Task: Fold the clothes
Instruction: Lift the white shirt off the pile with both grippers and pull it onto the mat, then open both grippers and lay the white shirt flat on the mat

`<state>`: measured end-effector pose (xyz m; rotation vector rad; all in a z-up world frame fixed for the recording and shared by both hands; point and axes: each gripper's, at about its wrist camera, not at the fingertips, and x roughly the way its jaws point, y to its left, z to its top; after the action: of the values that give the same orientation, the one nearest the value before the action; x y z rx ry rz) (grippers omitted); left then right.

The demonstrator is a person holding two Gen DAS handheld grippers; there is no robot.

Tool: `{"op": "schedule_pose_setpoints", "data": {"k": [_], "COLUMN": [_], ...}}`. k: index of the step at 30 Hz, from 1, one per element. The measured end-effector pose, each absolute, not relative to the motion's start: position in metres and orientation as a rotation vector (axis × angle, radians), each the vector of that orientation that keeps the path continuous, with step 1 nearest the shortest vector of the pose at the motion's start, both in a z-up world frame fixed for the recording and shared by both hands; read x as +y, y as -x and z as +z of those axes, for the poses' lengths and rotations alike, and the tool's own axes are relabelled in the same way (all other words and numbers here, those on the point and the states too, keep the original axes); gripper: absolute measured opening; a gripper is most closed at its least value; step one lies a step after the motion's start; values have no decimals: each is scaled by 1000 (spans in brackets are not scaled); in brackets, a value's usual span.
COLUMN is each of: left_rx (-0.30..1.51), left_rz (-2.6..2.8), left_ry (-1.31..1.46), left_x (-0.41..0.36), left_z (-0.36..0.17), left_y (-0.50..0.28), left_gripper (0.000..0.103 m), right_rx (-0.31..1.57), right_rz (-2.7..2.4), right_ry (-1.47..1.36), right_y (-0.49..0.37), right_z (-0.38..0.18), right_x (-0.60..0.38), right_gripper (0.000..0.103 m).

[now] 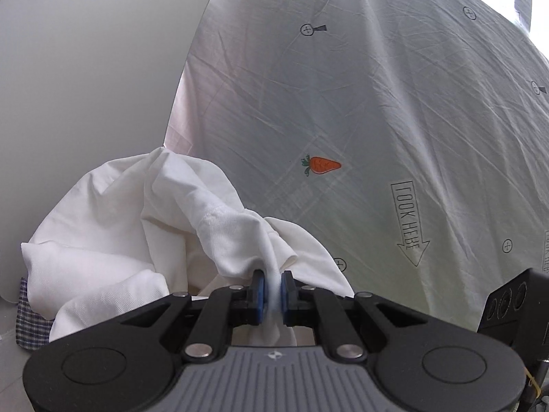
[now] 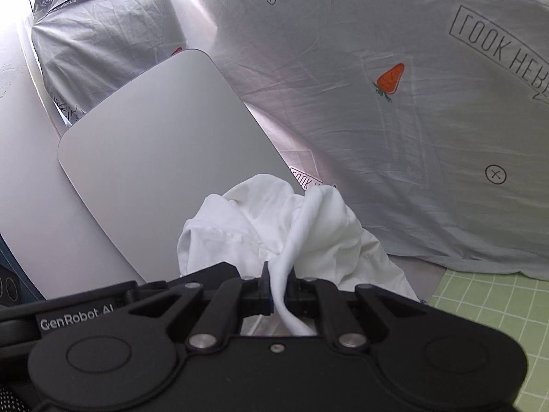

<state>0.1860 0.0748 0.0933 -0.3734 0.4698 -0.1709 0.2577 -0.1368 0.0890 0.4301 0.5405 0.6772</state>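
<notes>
A crumpled white garment [image 1: 144, 219] hangs bunched in front of both cameras. My left gripper [image 1: 272, 283] is shut on a pinched fold of it, the cloth squeezed between the blue pads [image 1: 259, 292]. In the right wrist view the same white garment [image 2: 274, 223] rises in a heap. My right gripper [image 2: 278, 283] is shut on a twisted strip of that garment, which runs down between the fingers. Both grippers point slightly downward, with the cloth lifted off the surface below.
A pale sheet printed with carrots and "LOOK HERE" arrows [image 1: 377, 120] [image 2: 394, 103] drapes behind. A light grey table top [image 2: 164, 158] [image 1: 89, 86] lies to the left. Checked dark fabric [image 1: 29, 316] lies at lower left, a green grid mat [image 2: 497, 312] at lower right.
</notes>
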Motion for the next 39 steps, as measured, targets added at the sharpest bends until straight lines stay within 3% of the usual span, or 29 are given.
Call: {"op": "schedule_pose_setpoints", "data": {"k": [9, 26, 31, 35, 37, 38, 39], "left_rx": [538, 746, 831, 1048, 1049, 1028, 1006], "left_rz": [-318, -451, -485, -478, -476, -460, -442], "left_ry": [409, 424, 340, 325, 316, 293, 269], "left_x": [14, -152, -216, -243, -239, -236, -233], "left_z": [98, 89, 77, 37, 32, 35, 38], "left_y": [-146, -39, -15, -11, -2, 2, 6], "left_gripper": [10, 10, 15, 20, 23, 25, 34], "right_rx": [508, 559, 589, 667, 693, 691, 688], "right_rz": [536, 345, 252, 135, 80, 66, 51], "right_ry": [-445, -508, -481, -411, -398, -416, -434], "right_y": [-191, -56, -21, 3, 19, 29, 38], "right_z": [102, 72, 53, 26, 11, 7, 2], "right_x": [-213, -387, -449, -473, -482, -485, -489], "right_gripper": [5, 5, 6, 16, 23, 32, 44]}}
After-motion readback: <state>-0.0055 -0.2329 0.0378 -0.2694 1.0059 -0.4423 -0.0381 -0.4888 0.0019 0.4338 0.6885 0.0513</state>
